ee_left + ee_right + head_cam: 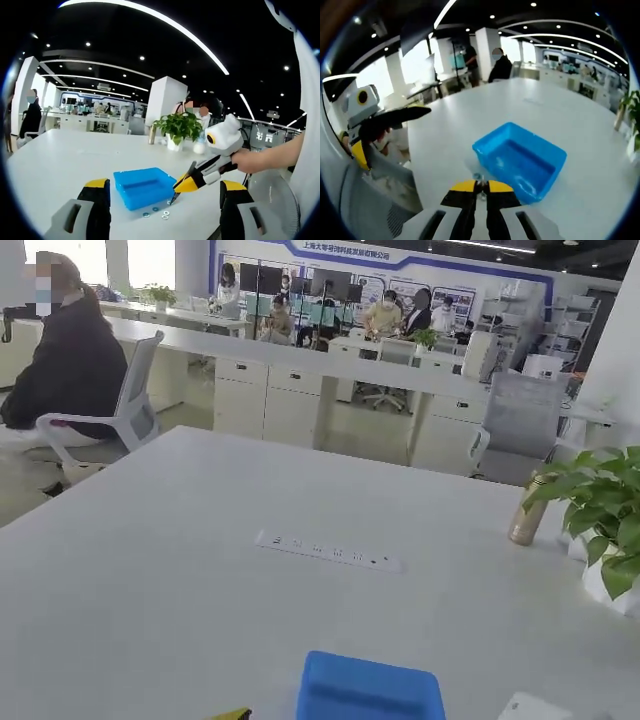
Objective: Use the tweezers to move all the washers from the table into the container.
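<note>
The left gripper gapes wide, with the blue container just ahead between its jaws. The right gripper is clamped on the tweezers. Their thin dark tip is hard to make out, near small washers lying on the tabletop before the container; the washers' count is unclear.

**Washers Lie Loose Beside the Blue Container**

The container is a shallow blue rectangular tub, open side up, sitting flat on the white surface. A few small ring washers lie flat and close together on the surface, just beside its near edge. The slim, dark tweezers, pinched in the right tongs, slant down, tip near the container's near corner, just above the washers.
</note>
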